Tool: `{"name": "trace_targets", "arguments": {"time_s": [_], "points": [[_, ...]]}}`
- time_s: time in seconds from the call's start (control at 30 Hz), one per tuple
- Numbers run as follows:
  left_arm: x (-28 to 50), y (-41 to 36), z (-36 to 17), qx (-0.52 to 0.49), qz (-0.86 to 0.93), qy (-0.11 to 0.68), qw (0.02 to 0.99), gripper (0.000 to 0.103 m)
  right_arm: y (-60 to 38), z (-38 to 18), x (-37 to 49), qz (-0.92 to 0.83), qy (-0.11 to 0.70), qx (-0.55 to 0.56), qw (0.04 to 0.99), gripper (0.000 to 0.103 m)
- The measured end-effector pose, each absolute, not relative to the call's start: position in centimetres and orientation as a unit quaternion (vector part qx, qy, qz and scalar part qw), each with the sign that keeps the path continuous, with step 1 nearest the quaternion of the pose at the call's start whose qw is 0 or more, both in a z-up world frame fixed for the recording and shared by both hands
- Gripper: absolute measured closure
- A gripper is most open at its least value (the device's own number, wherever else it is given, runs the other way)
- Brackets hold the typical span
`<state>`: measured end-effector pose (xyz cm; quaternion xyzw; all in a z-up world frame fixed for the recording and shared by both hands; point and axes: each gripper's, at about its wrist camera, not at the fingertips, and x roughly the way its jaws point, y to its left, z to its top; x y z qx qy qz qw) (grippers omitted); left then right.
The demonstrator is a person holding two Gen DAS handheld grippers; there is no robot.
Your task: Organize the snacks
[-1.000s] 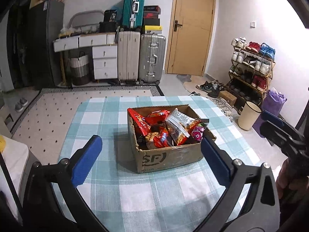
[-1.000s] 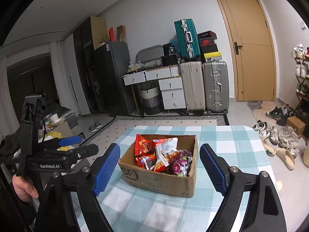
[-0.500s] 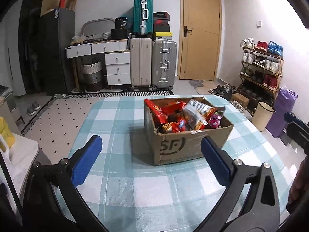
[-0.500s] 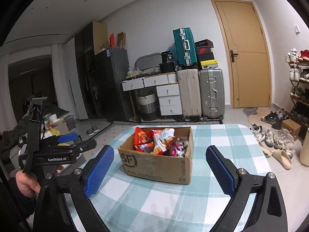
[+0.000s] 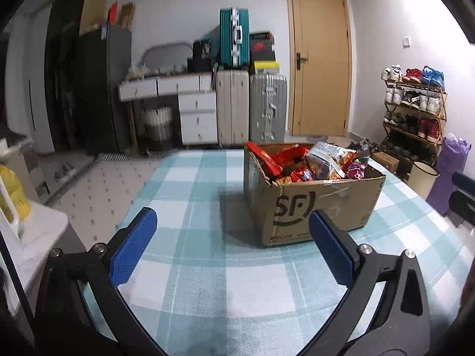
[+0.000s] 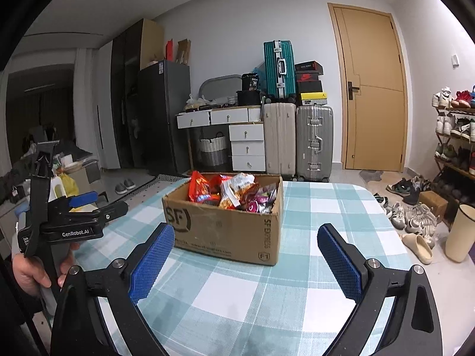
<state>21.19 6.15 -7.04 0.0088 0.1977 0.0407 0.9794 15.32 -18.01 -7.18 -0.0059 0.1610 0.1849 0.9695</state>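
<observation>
A brown cardboard box (printed "SF"), heaped with red and silver snack packets, stands beyond the spread, empty right gripper; left gripper likewise released.

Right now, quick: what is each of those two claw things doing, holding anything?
Left gripper: open, holding nothing, short of the cardboard box.
Right gripper: open, holding nothing, also short of the box.
</observation>
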Motion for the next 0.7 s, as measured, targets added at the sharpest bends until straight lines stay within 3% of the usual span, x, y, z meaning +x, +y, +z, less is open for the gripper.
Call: {"name": "trace_targets", "arguments": {"time_s": [0.7], "points": [[22.0, 6.7, -10.2, -0.009, 0.036, 0.208, 0.978, 0.001, -18.9, -12.0, 17.5, 0.164, 0.162, -0.001, 0.973, 0.004]]}}
